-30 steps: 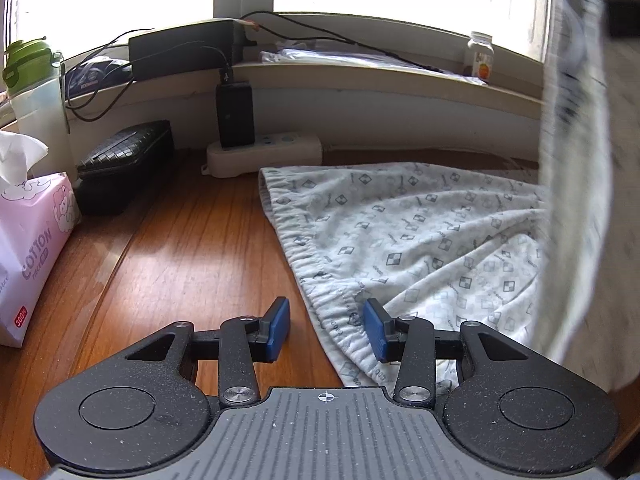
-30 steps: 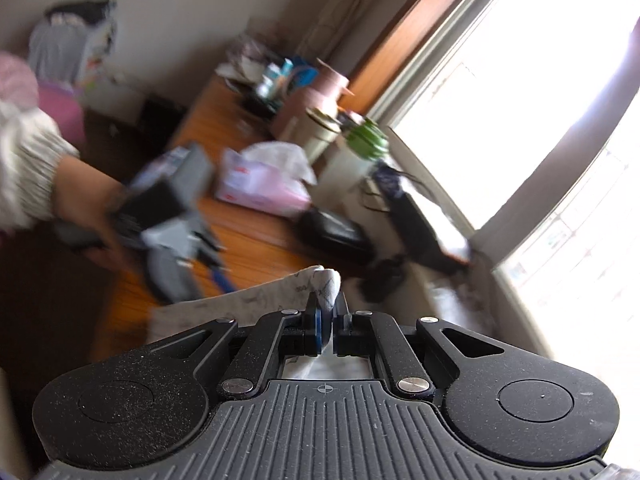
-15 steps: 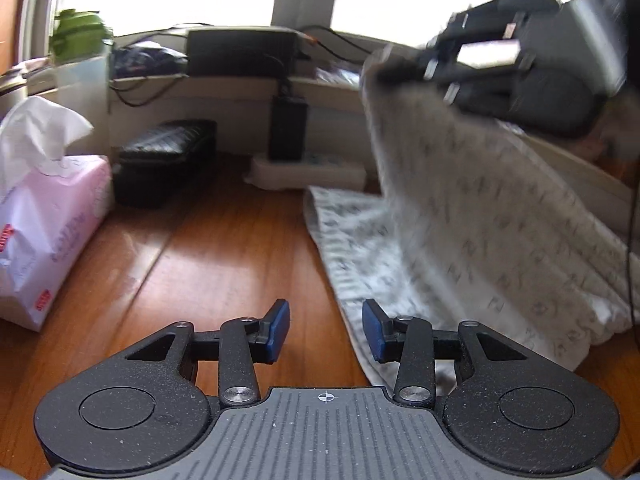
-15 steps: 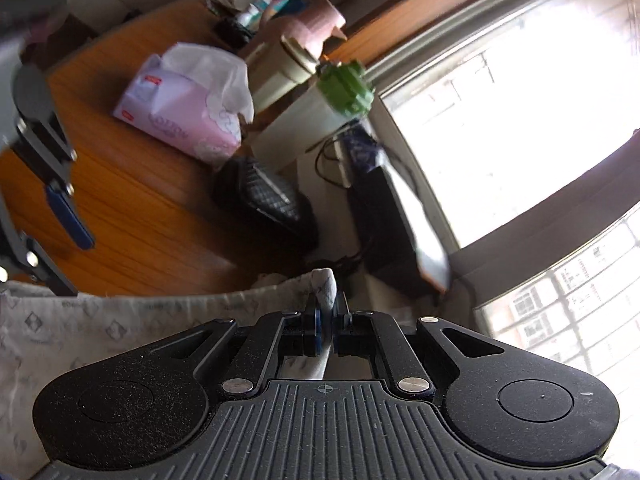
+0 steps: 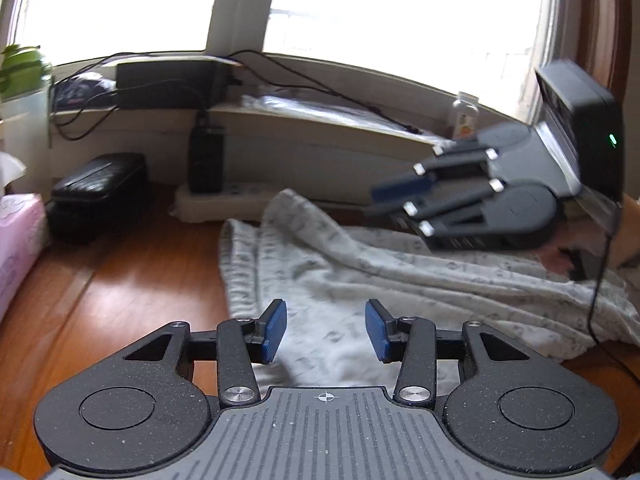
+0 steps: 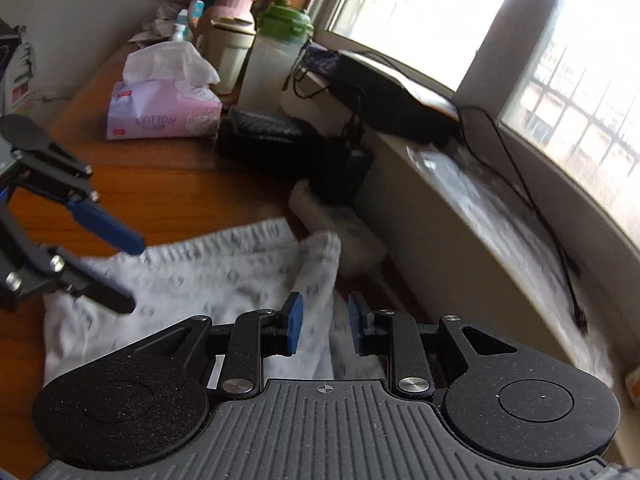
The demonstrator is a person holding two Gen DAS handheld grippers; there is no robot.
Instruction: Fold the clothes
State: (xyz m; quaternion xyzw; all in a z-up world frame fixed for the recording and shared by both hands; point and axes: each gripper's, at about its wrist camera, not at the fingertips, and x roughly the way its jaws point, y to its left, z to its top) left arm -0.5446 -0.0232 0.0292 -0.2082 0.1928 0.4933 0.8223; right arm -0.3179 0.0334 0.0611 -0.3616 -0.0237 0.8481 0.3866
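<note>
Right now the left gripper (image 5: 326, 330) hangs low over the near edge of the patterned garment (image 5: 360, 280), its blue pads spread wide with nothing between them. The garment, pale with a small dark print, lies rumpled on the wooden table (image 5: 120, 280), one fold thrown over the rest so that a ridge of cloth runs across it towards the right. The right gripper (image 6: 322, 330) sits just above that folded edge, jaws parted and holding nothing; a raised tip of cloth stands just beyond its pads, not pinched between them. From the left wrist view, the right gripper (image 5: 400, 196) floats blurred over the far side of the garment, with a person's hand partly visible behind it at the frame edge.

Further along the table, to the left, a pink tissue pack (image 6: 164, 112) stands with a white tissue poking out of its top. Just beside it lies a black textured case (image 5: 100, 184). A white power strip (image 5: 224, 200) rests against the base of the windowsill, near the garment's far corner, with a black adapter (image 5: 206, 160) plugged upright into it. Behind the tissues stand a clear bottle with a green lid (image 6: 276, 60) and a pink jug (image 6: 236, 0). On the sill itself lies a black box (image 5: 172, 82) with cables trailing, and a small jar (image 5: 464, 118) stands off to the right against the bright window.
</note>
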